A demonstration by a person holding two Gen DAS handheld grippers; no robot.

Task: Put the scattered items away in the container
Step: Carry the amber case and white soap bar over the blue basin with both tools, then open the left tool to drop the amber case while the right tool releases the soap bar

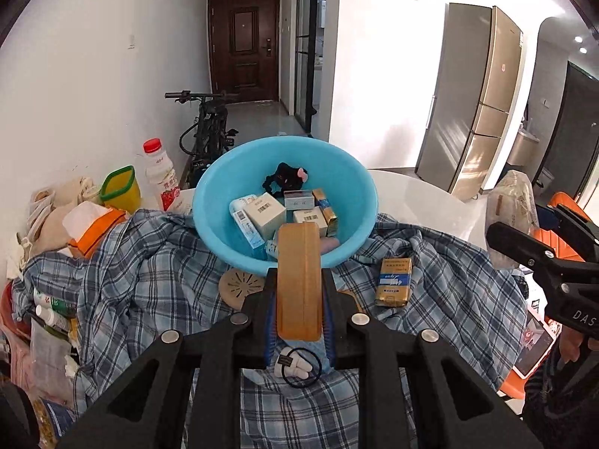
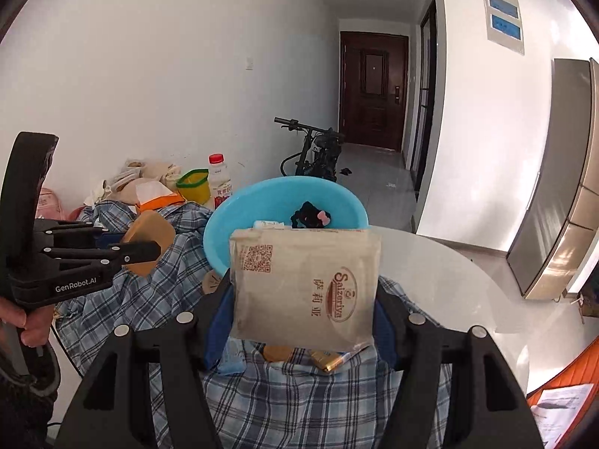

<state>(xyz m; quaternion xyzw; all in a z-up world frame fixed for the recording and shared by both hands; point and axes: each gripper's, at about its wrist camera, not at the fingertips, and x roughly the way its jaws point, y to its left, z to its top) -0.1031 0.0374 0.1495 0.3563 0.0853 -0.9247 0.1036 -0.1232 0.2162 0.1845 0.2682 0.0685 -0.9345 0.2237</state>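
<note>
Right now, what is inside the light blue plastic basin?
The light blue plastic basin holds several small white and gold cartons and a black hair tie with a pink bow. Its near bottom is covered by the held tan case.

White walls flank a tiled hallway to a far brown door point(image 1: 244, 45); a bicycle point(image 1: 209, 123) left, a steel refrigerator point(image 1: 475, 101) right.

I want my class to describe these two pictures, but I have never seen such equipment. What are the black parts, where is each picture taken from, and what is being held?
A person holds a black hand-held claw in each hand, each carrying a camera looking along its fingers. The left claw grips a flat tan wooden piece; the right claw grips a beige paper packet with brown print. Ahead, on a blue checked cloth, stands a round light-blue plastic basin already holding small boxes. A gold and blue box lies on the cloth.
</note>
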